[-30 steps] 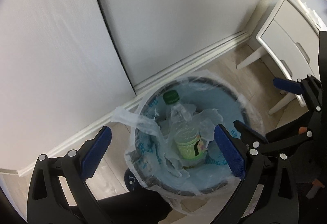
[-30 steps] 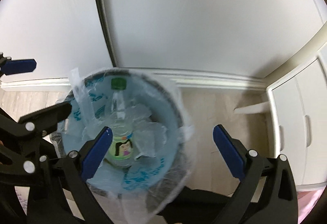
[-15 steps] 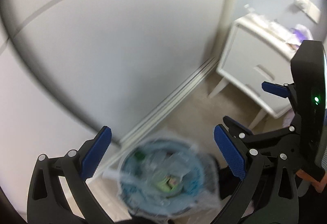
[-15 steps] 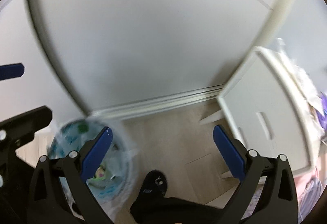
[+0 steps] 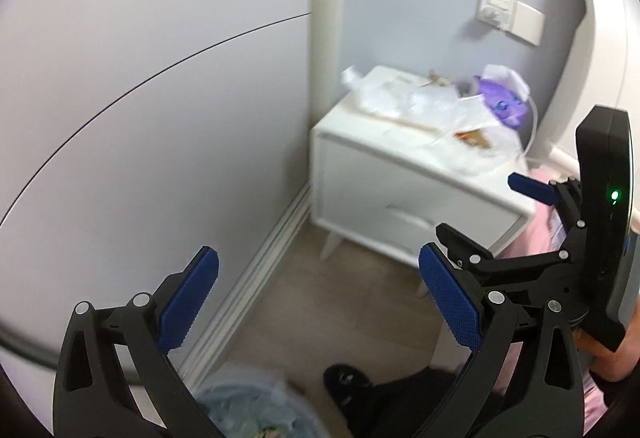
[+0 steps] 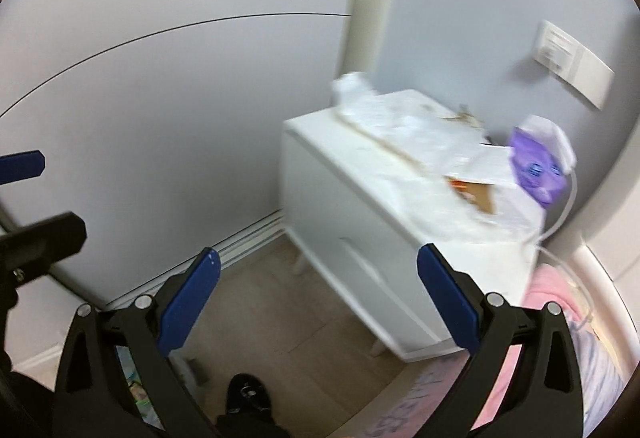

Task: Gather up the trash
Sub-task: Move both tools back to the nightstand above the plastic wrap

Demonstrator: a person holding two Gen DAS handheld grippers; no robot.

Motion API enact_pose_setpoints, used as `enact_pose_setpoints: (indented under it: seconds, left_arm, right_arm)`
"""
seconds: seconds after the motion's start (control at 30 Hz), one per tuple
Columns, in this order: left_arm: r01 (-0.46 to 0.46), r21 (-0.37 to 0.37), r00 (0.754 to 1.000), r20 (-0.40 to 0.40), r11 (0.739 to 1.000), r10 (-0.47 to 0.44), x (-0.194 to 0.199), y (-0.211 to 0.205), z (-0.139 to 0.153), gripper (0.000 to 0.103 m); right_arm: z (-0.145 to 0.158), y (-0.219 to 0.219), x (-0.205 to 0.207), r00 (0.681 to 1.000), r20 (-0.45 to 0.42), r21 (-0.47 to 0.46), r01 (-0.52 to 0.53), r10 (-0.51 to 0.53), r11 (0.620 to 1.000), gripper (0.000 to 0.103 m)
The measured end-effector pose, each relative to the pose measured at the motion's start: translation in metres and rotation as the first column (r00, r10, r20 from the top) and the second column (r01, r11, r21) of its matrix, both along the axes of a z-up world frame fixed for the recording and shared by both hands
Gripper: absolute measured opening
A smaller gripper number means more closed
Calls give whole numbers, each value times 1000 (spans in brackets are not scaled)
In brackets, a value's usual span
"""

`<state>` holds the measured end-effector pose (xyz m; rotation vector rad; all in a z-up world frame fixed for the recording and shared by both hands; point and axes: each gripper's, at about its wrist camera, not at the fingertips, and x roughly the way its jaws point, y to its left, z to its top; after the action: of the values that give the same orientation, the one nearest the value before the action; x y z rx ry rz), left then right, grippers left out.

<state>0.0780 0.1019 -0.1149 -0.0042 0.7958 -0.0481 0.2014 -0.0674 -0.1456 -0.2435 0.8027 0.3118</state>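
Both my left claw [image 5: 318,292] and right claw [image 6: 318,296] gape empty, with crumpled wrappers [image 6: 420,142] on the nightstand [image 6: 344,222] yet to reach the lined bin [image 5: 256,412].

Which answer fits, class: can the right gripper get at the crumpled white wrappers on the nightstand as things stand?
Probably yes: the right gripper is open and empty, the wrappers lie uncovered on the nightstand, and nothing stands between them.

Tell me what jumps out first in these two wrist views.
The white nightstand in the corner, its top heaped with crumpled white wrappers and a purple packet at the wall end. Both the left gripper and right gripper are open and empty, and the lined trash bin sits just below.
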Motion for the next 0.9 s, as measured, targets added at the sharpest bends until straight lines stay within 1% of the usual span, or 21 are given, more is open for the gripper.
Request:
enact_pose_setpoints:
  seconds: [0.13,0.37,0.67,0.9]
  left_arm:
    - [59,-17,998,7,998,-59,32,-32,3,97]
    - [143,10,990,-13,990,-143,81,-80,-1,97]
    - [201,18,979,-38,979,-201,142,-122,-5,97]
    - [246,41,968,-57,968,-243,191,-153,-9,97]
  right_arm:
    - [6,-35,18,998,0,7,70,-70,998,96]
    - [5,-77,47,990,3,-1,141,-141,990,96]
    - [5,-120,84,980,7,5,197,-197,980,96]
    - [3,-144,108,978,0,13,209,-209,978,96]
